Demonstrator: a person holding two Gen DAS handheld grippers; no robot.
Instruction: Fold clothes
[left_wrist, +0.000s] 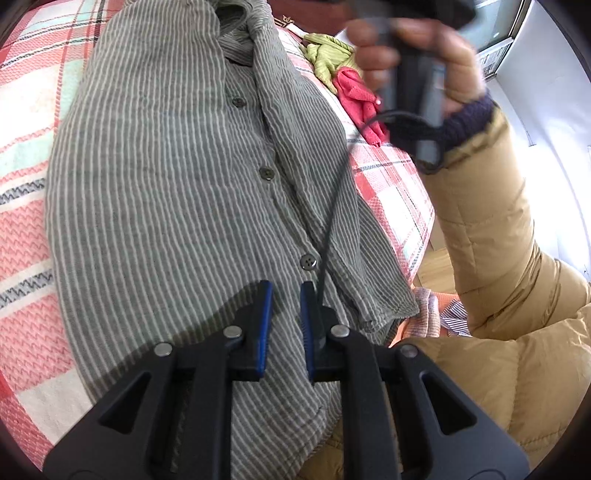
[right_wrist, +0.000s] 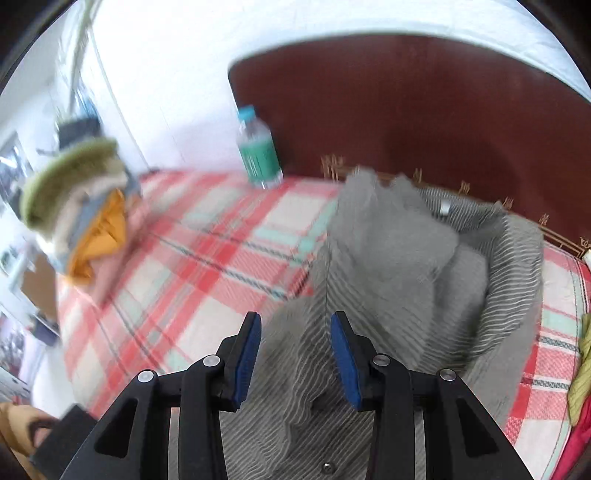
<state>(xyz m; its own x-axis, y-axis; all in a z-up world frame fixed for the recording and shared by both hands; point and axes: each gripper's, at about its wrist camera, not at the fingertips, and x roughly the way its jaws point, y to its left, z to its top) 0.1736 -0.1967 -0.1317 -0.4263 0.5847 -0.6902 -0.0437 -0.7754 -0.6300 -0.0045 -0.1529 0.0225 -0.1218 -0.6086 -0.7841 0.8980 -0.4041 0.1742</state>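
The grey striped shirt (left_wrist: 177, 206) lies buttoned across the plaid bed (left_wrist: 26, 236), filling mid-frame. The left gripper (left_wrist: 286, 291) and right gripper (right_wrist: 293, 325) hover above it, fingers parted, grasping nothing.

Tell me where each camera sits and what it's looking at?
Left wrist: on the left gripper, looking along the shirt on the bed; a hand and tan sleeve show.
Right wrist: on the right gripper, facing the headboard and bottle; only its fingers show clearly.
Shared: the shirt and bed.
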